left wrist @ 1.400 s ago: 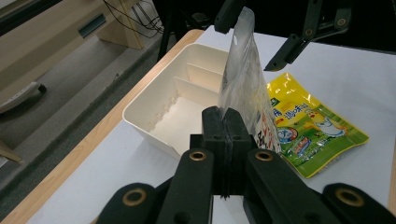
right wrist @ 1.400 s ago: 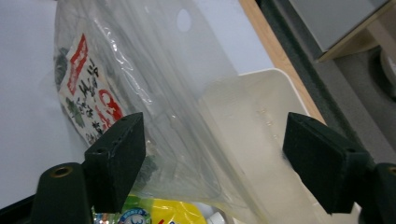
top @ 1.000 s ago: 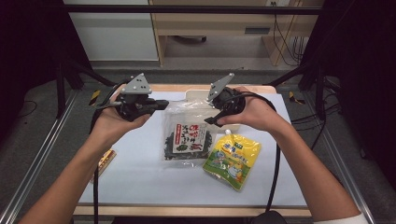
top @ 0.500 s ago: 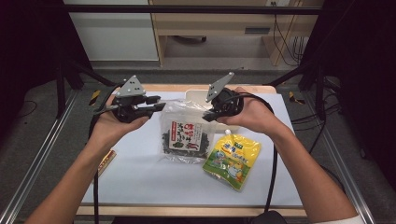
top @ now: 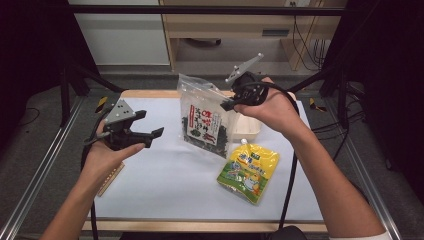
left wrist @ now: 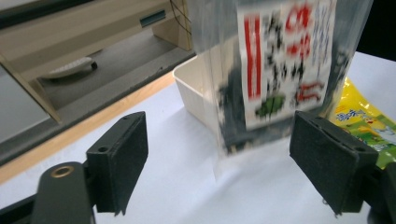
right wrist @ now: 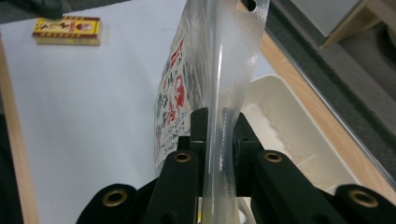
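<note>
A clear bag of dark seaweed (top: 205,120) with a red and white label hangs in the air over the table's back middle. My right gripper (top: 227,106) is shut on its upper right edge; in the right gripper view the jaws pinch the clear sealed strip (right wrist: 217,126) of the bag (right wrist: 219,60). My left gripper (top: 155,138) is held to the left of the bag, open and apart from it. In the left gripper view the wide-open jaws (left wrist: 219,172) frame the blurred hanging bag (left wrist: 280,70).
A yellow pouch (top: 247,170) lies flat at the right front of the white table mat (top: 165,185). A white tray (top: 247,129) sits behind the bag, near the far edge. A small yellow box (top: 111,179) lies at the mat's left edge.
The right gripper has lifted the seaweed bag off the table and raised it. The left gripper has drawn away from the bag, to the left and toward the person.
</note>
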The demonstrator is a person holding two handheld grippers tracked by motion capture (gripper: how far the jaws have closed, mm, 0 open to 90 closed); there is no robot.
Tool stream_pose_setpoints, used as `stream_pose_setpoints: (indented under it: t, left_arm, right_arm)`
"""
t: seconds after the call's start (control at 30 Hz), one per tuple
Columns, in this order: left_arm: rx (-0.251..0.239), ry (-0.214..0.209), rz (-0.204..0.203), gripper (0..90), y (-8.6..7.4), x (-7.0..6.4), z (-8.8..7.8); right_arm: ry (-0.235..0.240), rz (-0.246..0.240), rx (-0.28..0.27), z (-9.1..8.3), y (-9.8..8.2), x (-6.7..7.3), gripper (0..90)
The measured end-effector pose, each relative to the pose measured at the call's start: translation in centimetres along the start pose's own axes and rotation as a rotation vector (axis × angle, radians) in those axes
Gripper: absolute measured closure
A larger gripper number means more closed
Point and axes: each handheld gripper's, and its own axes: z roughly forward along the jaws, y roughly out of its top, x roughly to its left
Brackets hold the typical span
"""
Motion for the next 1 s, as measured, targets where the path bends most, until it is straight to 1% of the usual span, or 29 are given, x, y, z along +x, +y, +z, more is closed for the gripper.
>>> stream_pose_setpoints:
  t: [0.03, 0.1, 0.17, 0.2, 0.23, 0.27, 0.37, 0.4, 0.43, 0.47, 0.5, 0.53, 0.57, 0.6, 0.67, 0.7, 0.73, 0.77, 0.83, 0.9, 1.0]
  left_arm:
    - [0.004, -0.001, -0.015, 18.8, -0.5, 0.0, 0.2]
    - [0.017, -0.006, -0.034, 17.3, -1.5, -0.1, 0.8]
    - [0.036, -0.006, -0.042, 17.1, -2.6, -0.3, 1.3]
    - [0.044, -0.001, -0.043, 16.9, -3.0, -0.4, 1.6]
    - [0.062, 0.0, -0.046, 16.9, -3.9, -0.5, 2.0]
    - [0.07, -0.002, -0.049, 16.8, -4.3, -0.6, 2.2]
    - [0.089, 0.004, -0.062, 16.8, -6.0, -1.1, 2.7]
    - [0.103, 0.006, -0.059, 16.4, -6.6, -1.3, 2.9]
    - [0.12, 0.006, -0.065, 14.1, -7.3, -1.5, 3.2]
    - [0.141, 0.005, -0.069, 14.1, -8.0, -1.6, 3.5]
    - [0.169, 0.008, -0.062, 12.5, -8.8, -1.8, 3.9]
    - [0.193, 0.016, -0.07, 12.2, -10.4, -2.0, 4.6]
    - [0.193, 0.016, -0.07, 11.7, -10.4, -2.0, 4.6]
    - [0.204, 0.011, -0.085, 11.7, -11.1, -2.2, 4.9]
    - [0.227, 0.02, -0.069, 10.7, -11.6, -2.3, 5.2]
    - [0.236, 0.028, -0.058, 9.7, -11.8, -2.4, 5.3]
    - [0.242, 0.033, -0.047, 9.7, -12.0, -2.5, 5.3]
    - [0.234, 0.036, -0.057, 9.7, -12.1, -2.5, 5.3]
    - [0.233, 0.024, -0.076, 9.6, -12.2, -2.4, 5.2]
    - [0.24, 0.03, -0.075, 9.6, -12.4, -2.3, 5.2]
    - [0.249, 0.035, -0.079, 9.8, -12.8, -2.2, 5.3]
  right_arm:
    - [-0.011, 0.005, -0.004, -0.2, 0.1, -0.2, 83.8]
    - [-0.043, 0.033, -0.017, -0.8, 0.4, -0.8, 85.6]
    - [-0.061, 0.055, -0.029, -1.2, 0.5, -1.2, 86.0]
    - [-0.079, 0.067, -0.037, -1.4, 0.6, -1.5, 86.1]
    - [-0.085, 0.073, -0.04, -1.6, 0.6, -1.7, 86.3]
    - [-0.106, 0.084, -0.041, -1.8, 0.7, -2.0, 86.5]
    - [-0.124, 0.089, -0.043, -2.1, 0.9, -2.4, 86.5]
    - [-0.132, 0.093, -0.047, -2.2, 1.0, -2.5, 86.5]
    - [-0.149, 0.099, -0.059, -2.7, 1.3, -2.8, 86.5]
    - [-0.149, 0.099, -0.059, -2.7, 1.3, -2.8, 86.5]
    - [-0.167, 0.107, -0.067, -3.1, 1.5, -3.1, 86.5]
    - [-0.175, 0.112, -0.071, -3.3, 1.6, -3.3, 86.5]
    - [-0.175, 0.112, -0.071, -3.3, 1.6, -3.3, 86.5]
    - [-0.188, 0.119, -0.072, -3.4, 1.7, -3.4, 86.5]
    - [-0.21, 0.129, -0.067, -3.4, 1.9, -3.9, 86.5]
    - [-0.232, 0.134, -0.056, -3.3, 2.0, -4.3, 86.5]
    - [-0.232, 0.134, -0.056, -3.3, 2.0, -4.3, 86.5]
    - [-0.24, 0.137, -0.052, -3.2, 2.1, -4.5, 86.5]
    - [-0.258, 0.138, -0.039, -2.9, 2.2, -4.9, 86.5]
    - [-0.277, 0.14, -0.033, -2.6, 2.3, -5.2, 86.5]
    - [-0.291, 0.151, -0.031, -2.2, 2.5, -5.7, 86.5]
